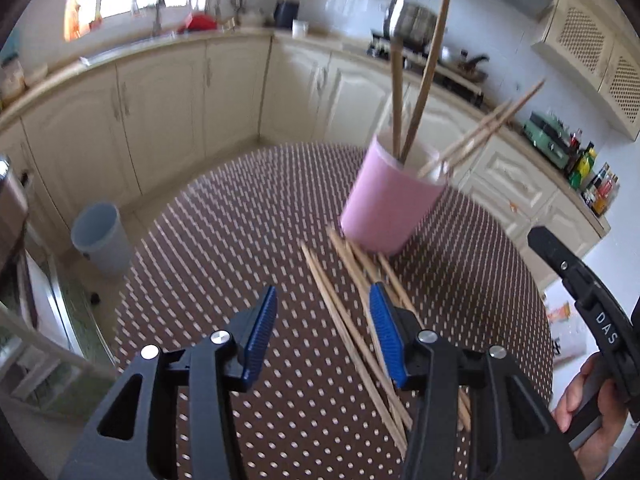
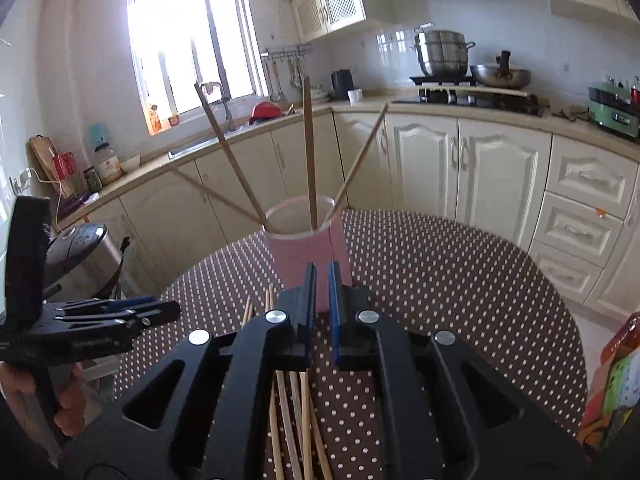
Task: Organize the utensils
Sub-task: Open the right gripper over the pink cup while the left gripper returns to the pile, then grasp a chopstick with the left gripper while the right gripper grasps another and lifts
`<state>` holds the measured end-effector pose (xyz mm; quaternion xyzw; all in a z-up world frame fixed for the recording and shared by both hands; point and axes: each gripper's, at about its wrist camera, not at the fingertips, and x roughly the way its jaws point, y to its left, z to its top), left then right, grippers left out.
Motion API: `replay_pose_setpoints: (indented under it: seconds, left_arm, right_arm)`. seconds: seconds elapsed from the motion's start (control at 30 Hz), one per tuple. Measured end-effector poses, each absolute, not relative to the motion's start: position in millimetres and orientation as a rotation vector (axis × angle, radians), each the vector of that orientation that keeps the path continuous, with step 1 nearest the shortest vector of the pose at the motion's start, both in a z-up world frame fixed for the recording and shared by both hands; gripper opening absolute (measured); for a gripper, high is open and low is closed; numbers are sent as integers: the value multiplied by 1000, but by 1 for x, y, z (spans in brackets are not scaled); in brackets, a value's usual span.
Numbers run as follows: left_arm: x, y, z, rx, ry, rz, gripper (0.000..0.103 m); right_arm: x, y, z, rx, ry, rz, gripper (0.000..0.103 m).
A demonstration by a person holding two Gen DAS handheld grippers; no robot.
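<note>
A cream-cabinet kitchen surrounds a round table (image 1: pixel 240 240) under a brown dotted cloth. Right of centre in the left wrist view stands a pink cup (image 1: pixel 386 204); several wooden chopsticks (image 1: pixel 420 76) stand in it, leaning outward. More loose chopsticks (image 1: pixel 348 320) lie on the cloth at its foot, their far ends against the cup's base. The left gripper (image 1: pixel 324 336) sits low in that frame, blue pads wide apart, nothing between them, over the loose sticks. In the right wrist view the right gripper (image 2: pixel 322 304) sits centre-bottom, jaws nearly together with a narrow empty gap, blocking the cup's lower half. A grey bin (image 1: pixel 102 236) stands at left on the floor.
</note>
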<state>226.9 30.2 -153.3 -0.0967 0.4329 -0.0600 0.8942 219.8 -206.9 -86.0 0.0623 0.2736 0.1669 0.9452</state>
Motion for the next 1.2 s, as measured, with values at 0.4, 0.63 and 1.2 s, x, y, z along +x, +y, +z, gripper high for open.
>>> replay_pose_setpoints:
  seconds: [0.4,0.63,1.2]
  left_arm:
    - [255,9,-211,-160,1114,-81,48]
    - [276,-3,-215,-140,1122,-52,48]
    - [327,-6,-226,-35,1121,17,48]
  right_arm:
    - [231,-207,-128,136,685,354,7]
    - [239,-207,-139,144,720,352,7]
    - [261,-191,-154,90,802,386,53]
